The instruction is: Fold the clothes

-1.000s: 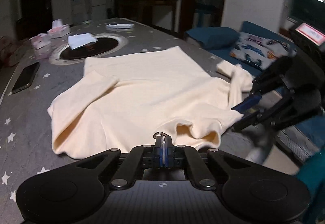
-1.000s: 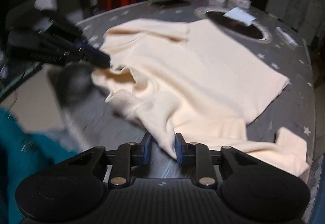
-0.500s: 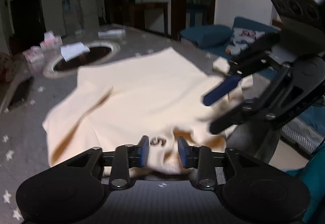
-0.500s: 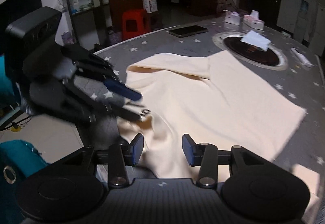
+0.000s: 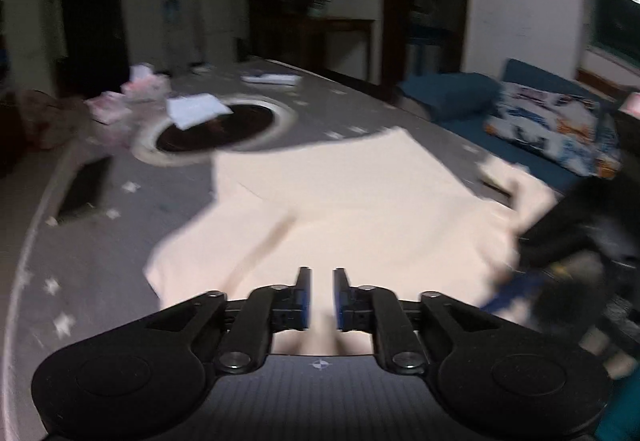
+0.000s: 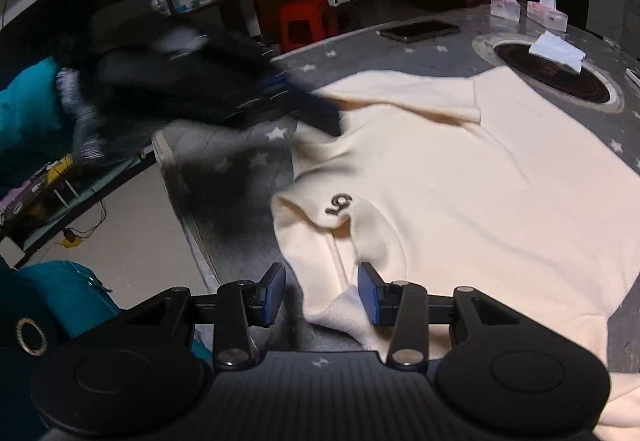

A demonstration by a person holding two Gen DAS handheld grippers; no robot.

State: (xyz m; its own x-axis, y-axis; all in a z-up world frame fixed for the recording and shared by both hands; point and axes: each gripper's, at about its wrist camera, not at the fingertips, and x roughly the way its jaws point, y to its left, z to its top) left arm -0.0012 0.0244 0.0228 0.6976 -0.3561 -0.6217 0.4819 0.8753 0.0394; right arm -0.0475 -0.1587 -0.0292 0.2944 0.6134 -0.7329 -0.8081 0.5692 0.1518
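A dim living room surrounds a round grey table printed with white stars, with a dark inset hob at its centre, a phone and tissue packs beyond. A cream sweatshirt lies spread across the table, one sleeve folded over its body, its collar near the table edge. The left gripper hangs over the garment's near hem, jaws opening, cloth showing in the narrow gap but not visibly pinched. The right gripper stands spread, the collar fold lying loose between its blue pads.
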